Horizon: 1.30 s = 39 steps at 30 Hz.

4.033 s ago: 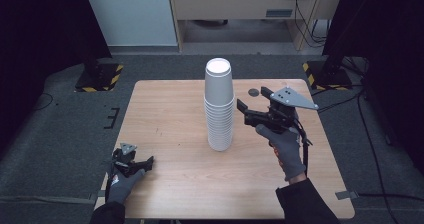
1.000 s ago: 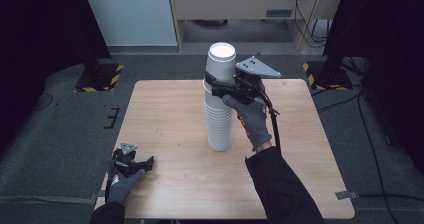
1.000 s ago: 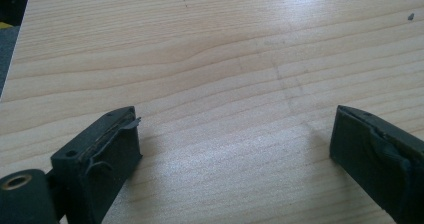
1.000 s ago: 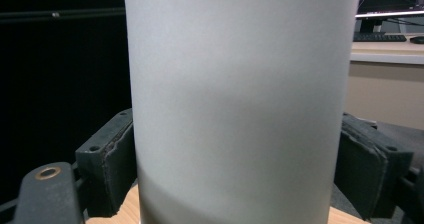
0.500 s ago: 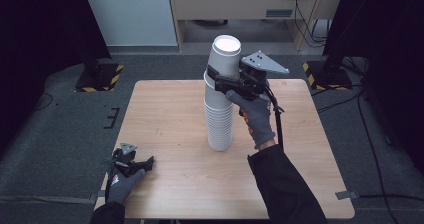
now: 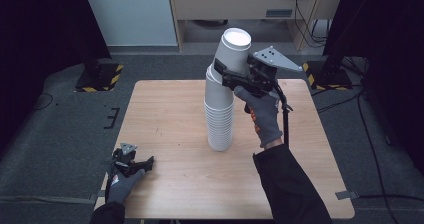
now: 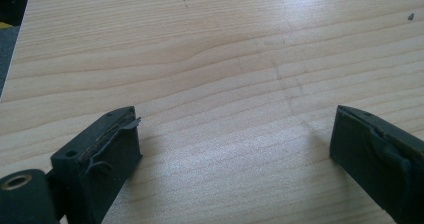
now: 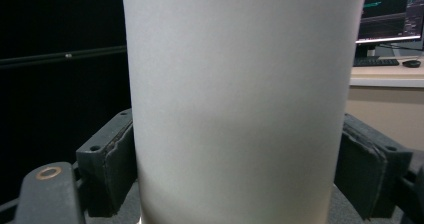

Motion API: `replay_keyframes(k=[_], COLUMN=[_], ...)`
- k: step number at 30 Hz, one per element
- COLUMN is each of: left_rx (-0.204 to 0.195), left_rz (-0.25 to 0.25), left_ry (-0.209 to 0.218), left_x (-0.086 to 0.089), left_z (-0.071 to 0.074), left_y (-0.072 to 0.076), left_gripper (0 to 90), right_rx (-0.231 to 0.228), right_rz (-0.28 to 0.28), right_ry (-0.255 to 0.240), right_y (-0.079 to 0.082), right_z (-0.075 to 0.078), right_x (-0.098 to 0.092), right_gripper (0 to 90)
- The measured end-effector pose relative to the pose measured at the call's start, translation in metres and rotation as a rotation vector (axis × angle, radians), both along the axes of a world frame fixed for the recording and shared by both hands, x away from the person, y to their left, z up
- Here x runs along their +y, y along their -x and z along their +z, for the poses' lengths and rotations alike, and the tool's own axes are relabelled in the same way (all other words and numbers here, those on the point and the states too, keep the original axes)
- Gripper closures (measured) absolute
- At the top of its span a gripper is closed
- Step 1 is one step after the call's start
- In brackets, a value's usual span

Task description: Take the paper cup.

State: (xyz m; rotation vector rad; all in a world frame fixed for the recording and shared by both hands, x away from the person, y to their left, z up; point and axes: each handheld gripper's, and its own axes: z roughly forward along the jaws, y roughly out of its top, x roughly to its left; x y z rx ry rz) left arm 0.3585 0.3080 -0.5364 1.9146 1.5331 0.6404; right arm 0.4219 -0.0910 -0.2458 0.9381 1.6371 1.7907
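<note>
A tall stack of white paper cups (image 6: 220, 119) stands near the middle of the wooden table (image 6: 170, 109). My right gripper (image 6: 221, 74) is shut on the topmost white cup (image 6: 231, 51), which is raised partway out of the stack and leans to the right. In the right gripper view, both jaws press the sides of that cup (image 8: 240, 99). My left gripper (image 6: 145, 163) rests low at the table's front left corner. Its jaws stand open in the left gripper view (image 7: 235, 134), with bare wood between them.
Two yellow-and-black striped stand bases (image 6: 100, 79) (image 6: 320, 71) sit on the floor beyond the table's far corners. A cable (image 6: 286, 119) hangs from the right gripper beside the stack. A monitor (image 8: 390, 14) and desk appear behind the cup.
My right gripper rose from beside the stack to its top, shut on the topmost cup and lifted it, tilting it right. The left gripper has stayed put.
</note>
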Motion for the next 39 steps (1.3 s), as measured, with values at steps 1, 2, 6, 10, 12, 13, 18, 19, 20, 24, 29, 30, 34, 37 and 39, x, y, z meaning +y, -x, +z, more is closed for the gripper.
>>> replay_keyframes(k=[1, 2, 6, 10, 12, 13, 18, 19, 20, 24, 29, 30, 34, 37, 39], left_rx=[0.000, 0.000, 0.000, 0.000, 0.000, 0.000, -0.001, 0.000, -0.001, 0.000, -0.001, -0.001, 0.000, 0.000, 0.000], left_rz=[0.000, 0.000, 0.000, 0.000, 0.000, 0.000, 0.000, 0.001, 0.001, 0.000, 0.000, 0.000, 0.000, 0.001, 0.001], left_ry=[0.000, 0.000, 0.000, 0.000, 0.000, 0.000, 0.001, 0.000, 0.001, 0.000, 0.000, 0.000, 0.000, 0.000, 0.000], left_x=[0.000, 0.000, 0.000, 0.000, 0.000, 0.000, 0.000, 0.000, 0.000, 0.000, 0.000, 0.000, 0.000, 0.000, 0.000], left_z=[0.000, 0.000, 0.000, 0.000, 0.000, 0.000, 0.000, 0.000, 0.000, 0.000, 0.000, 0.000, 0.000, 0.000, 0.000], left_y=[0.000, 0.000, 0.000, 0.000, 0.000, 0.000, 0.000, 0.000, 0.000, 0.000, 0.000, 0.000, 0.000, 0.000, 0.000], left_gripper=[5.1, 5.2, 5.1, 5.1, 5.1, 5.2, 5.1, 5.1, 5.1, 5.1, 5.1, 5.1, 5.1, 5.0, 4.9], right_rx=[-0.003, -0.005, -0.010, -0.011, -0.007, -0.007, 0.002, 0.002, 0.004, 0.016, 0.044, 0.047, 0.070, 0.085, 0.092], right_rz=[-0.001, -0.003, -0.015, -0.022, -0.030, -0.030, -0.045, -0.045, -0.049, -0.058, -0.070, -0.071, -0.077, -0.079, -0.080], right_ry=[-0.009, -0.011, -0.015, -0.016, -0.015, -0.015, -0.005, -0.005, -0.004, -0.006, -0.011, -0.014, -0.015, -0.018, -0.026], right_y=[0.002, 0.003, 0.008, 0.011, 0.015, 0.015, 0.023, 0.023, 0.026, 0.031, 0.039, 0.040, 0.044, 0.046, 0.048], right_z=[0.003, 0.004, 0.007, 0.007, 0.005, 0.005, -0.003, -0.003, -0.006, -0.011, -0.028, -0.030, -0.043, -0.051, -0.057], right_x=[-0.004, -0.006, -0.015, -0.022, -0.030, -0.030, -0.043, -0.043, -0.048, -0.057, -0.072, -0.074, -0.082, -0.087, -0.091], right_gripper=[16.1, 16.1, 16.1, 16.1, 16.1, 16.1, 16.1, 16.1, 16.1, 16.1, 16.0, 16.0, 16.0, 16.0, 16.0])
